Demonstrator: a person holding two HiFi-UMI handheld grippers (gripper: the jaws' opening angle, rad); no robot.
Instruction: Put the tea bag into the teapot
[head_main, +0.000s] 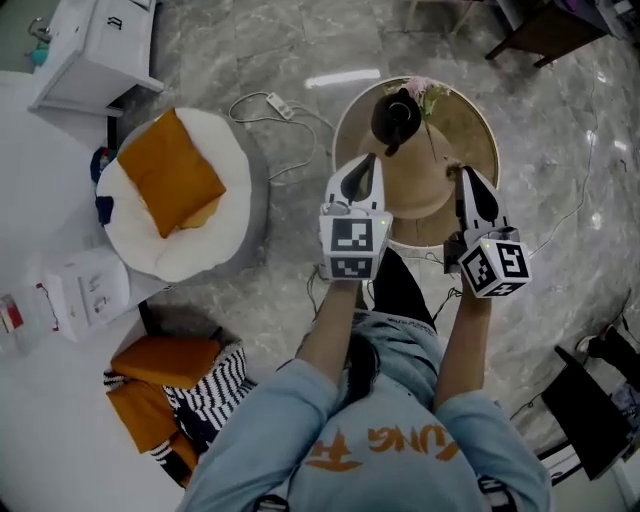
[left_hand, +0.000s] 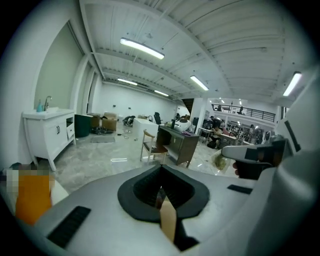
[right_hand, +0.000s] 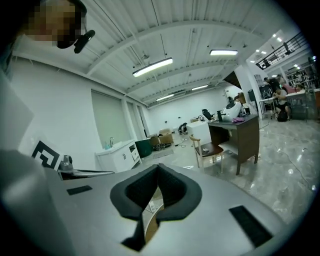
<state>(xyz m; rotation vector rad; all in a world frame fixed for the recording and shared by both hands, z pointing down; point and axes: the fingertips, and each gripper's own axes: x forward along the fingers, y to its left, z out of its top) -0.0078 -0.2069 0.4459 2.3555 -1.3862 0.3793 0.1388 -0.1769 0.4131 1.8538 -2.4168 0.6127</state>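
Note:
A black teapot (head_main: 395, 120) stands at the far side of a round wooden table (head_main: 470, 125), with a small bunch of flowers (head_main: 427, 93) beside it. My left gripper (head_main: 368, 160) hovers over the table's near left part, just short of the teapot, its jaws closed tip to tip (left_hand: 161, 169) with nothing between them. Over the table's near right edge, my right gripper (head_main: 466, 172) is also shut and empty (right_hand: 158, 169). I cannot make out a tea bag in any view. Through the gap under the right jaws only a sliver of table shows.
A white round seat with an orange cushion (head_main: 175, 185) stands left of the table, with a white cabinet (head_main: 95, 50) behind it. A power strip and cable (head_main: 275, 105) lie on the marble floor. Orange cushions and striped cloth (head_main: 170, 385) lie at lower left. A black chair (head_main: 590, 410) is at lower right.

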